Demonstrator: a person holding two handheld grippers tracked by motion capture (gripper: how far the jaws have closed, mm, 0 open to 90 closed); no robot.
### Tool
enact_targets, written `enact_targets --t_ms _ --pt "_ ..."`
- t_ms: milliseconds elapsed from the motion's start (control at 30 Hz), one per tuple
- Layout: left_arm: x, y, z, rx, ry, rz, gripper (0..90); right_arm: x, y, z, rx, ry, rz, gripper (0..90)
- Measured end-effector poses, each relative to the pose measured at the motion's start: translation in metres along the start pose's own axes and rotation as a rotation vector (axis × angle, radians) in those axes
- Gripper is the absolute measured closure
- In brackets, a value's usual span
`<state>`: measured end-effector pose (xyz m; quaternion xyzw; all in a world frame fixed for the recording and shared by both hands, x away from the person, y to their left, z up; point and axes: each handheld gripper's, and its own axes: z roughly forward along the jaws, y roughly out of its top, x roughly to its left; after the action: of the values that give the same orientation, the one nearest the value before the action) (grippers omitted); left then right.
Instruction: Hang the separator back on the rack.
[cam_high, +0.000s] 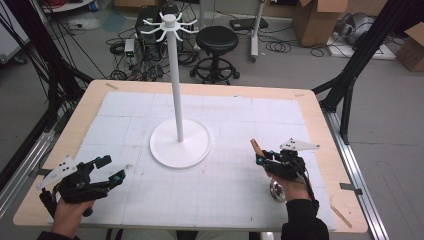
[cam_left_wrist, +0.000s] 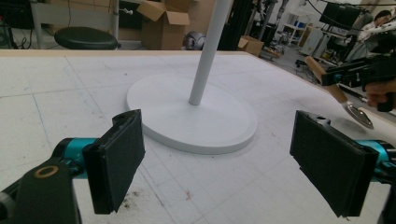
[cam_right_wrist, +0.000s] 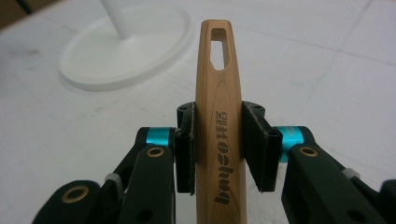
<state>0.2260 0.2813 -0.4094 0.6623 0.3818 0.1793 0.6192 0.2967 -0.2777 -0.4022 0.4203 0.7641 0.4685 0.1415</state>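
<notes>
Gripping a wooden handle (cam_right_wrist: 219, 126) between its two pads, the right tool (cam_high: 260, 156) holds a ladle above the right side of the table (cam_high: 320, 145), the handle's slotted end pointing up toward the white stand (cam_high: 179, 140) and the metal bowl (cam_high: 277, 191) hanging low by the hand. Near the front left corner, the left tool (cam_high: 111, 170) hovers with its jaws wide apart, holding nothing.
</notes>
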Motion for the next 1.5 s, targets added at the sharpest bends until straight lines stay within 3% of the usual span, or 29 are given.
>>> enact_targets --t_ms 100,167,333,500,567,800,1000,1233,1500 --pt "0.0 0.001 -0.001 -0.005 -0.002 -0.001 18.2 0.007 0.003 -0.009 -0.06 0.056 -0.004 66.7" --pt "0.0 0.001 -0.002 -0.008 -0.005 -0.004 18.2 0.01 0.003 -0.011 -0.067 0.072 -0.001 66.6" --pt "-0.004 0.007 -0.002 -0.019 -0.054 -0.009 19.8 0.029 0.009 -0.012 -0.11 0.165 -0.038 66.6" --pt "-0.013 0.013 0.0 -0.05 -0.17 -0.028 25.1 0.054 0.016 -0.004 -0.133 0.271 -0.087 66.6" --pt "-0.019 0.016 0.002 -0.049 -0.207 -0.015 24.7 0.064 0.018 0.001 -0.136 0.304 -0.102 66.6" --pt "-0.039 0.028 0.009 -0.058 -0.319 -0.001 26.4 0.09 0.025 0.01 -0.173 0.422 -0.129 66.6" --pt "-0.05 0.045 0.014 -0.088 -0.412 -0.022 31.6 0.11 0.028 0.018 -0.193 0.506 -0.159 66.6" --pt "-0.065 0.059 0.023 -0.081 -0.481 0.026 31.2 0.134 0.034 0.025 -0.213 0.586 -0.217 66.6" --pt "-0.084 0.068 0.046 -0.041 -0.55 0.068 29.6 0.154 0.04 0.03 -0.227 0.672 -0.246 66.6"
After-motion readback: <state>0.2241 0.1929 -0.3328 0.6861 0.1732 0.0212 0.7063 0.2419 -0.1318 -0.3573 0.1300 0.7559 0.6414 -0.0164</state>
